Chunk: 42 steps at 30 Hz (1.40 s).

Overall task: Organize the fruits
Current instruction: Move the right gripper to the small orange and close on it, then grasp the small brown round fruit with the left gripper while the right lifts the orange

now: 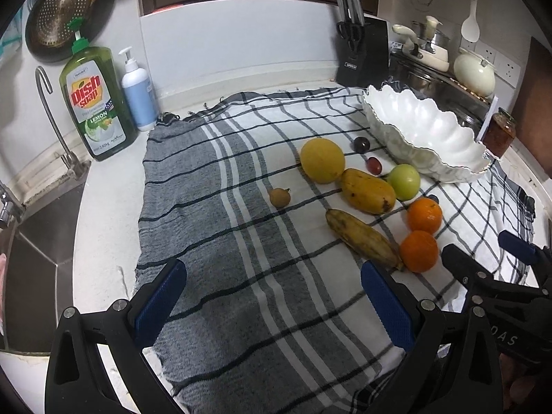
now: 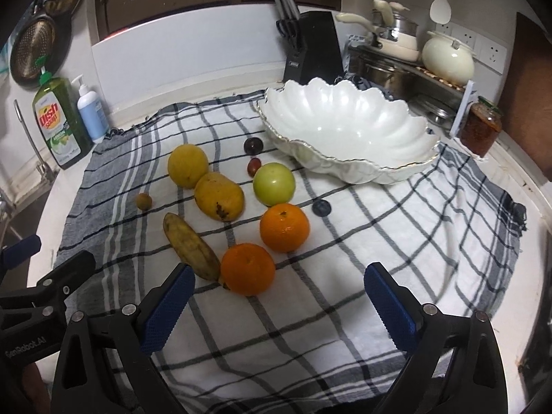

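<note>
— Our fingers [image 2: 165,310] on the right gripper [image 2: 276,307] were spread wide, empty, as on the left gripper [image 1: 272,307].
— And the near orange [image 2: 247,269] lay just ahead, between ours, touching the banana [image 2: 191,246].

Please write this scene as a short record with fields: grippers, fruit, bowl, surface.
left gripper: open, holds nothing
right gripper: open, holds nothing
fruit on cloth: two oranges, banana, mango, green apple, and other fruit farther back
bowl: white, scalloped, no fruit inside
surface: checked cloth
</note>
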Available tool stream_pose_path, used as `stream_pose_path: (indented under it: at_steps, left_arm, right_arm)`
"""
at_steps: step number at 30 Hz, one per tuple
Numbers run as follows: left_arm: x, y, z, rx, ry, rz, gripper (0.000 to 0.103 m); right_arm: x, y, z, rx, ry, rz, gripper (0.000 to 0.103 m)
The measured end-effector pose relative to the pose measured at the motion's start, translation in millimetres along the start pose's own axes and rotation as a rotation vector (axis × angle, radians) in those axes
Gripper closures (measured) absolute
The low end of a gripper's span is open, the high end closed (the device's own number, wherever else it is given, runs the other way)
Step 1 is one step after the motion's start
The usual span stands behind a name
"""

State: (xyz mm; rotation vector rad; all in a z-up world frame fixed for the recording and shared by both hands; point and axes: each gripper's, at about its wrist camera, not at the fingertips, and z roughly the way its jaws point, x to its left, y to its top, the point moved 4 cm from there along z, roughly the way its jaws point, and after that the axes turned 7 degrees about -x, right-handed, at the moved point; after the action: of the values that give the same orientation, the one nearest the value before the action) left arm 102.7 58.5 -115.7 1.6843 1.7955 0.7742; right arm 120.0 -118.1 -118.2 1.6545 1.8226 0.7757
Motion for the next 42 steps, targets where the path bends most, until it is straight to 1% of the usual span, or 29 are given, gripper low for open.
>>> stream_pose_path:
  at_steps: [4, 14, 17, 20, 23, 26, 29, 36, 42]
  left_arm:
    - [2.4, -0.9, 12.4, 0.010, -0.002, -0.003, 0.000]
    - [9.0, -7.5, 33.4, 0.048, -0.005, -0.021, 0.000]
    - [9.9, -8.2, 37.7, 0.056, -0.007, -0.023, 0.000]
    - [9.8, -8.1, 40.5, 0.059, -0.011, -0.020, 0.000]
    - [8.6, -8.3, 42.1, 0.062, -0.018, -0.018, 0.000]
    - [6.4, -8.5, 43.3, 0.065, -0.020, -0.015, 0.000]
    - [3.8, -9.0, 43.2, 0.065, -0.023, -0.009, 0.000]
    - [0.1, -8.4, 39.3, 0.061, -0.023, -0.009, 0.000]
    - [-10.9, -7.8, 36.4, 0.061, -0.040, -0.012, 0.000]
  right_arm:
    - [2.2, -3.5, 16.1, 0.025, 0.002, -0.001, 0.010]
    - [11.5, -11.1, 46.8, 0.082, 0.035, -0.005, 0.027]
    - [14.5, -12.4, 51.1, 0.094, 0.043, -0.004, 0.033]
    - [14.7, -14.3, 54.9, 0.107, 0.057, 0.007, 0.041]
    - [15.0, -14.1, 55.7, 0.103, 0.077, 0.019, 0.045]
    - [15.6, -13.6, 57.3, 0.100, 0.091, 0.017, 0.047]
    - [16.6, -13.3, 58.1, 0.103, 0.133, 0.028, 0.055]
    - [15.8, -15.0, 53.9, 0.095, 0.149, 0.031, 0.057]
    - [2.3, -9.5, 40.7, 0.046, 0.117, 0.034, 0.058]
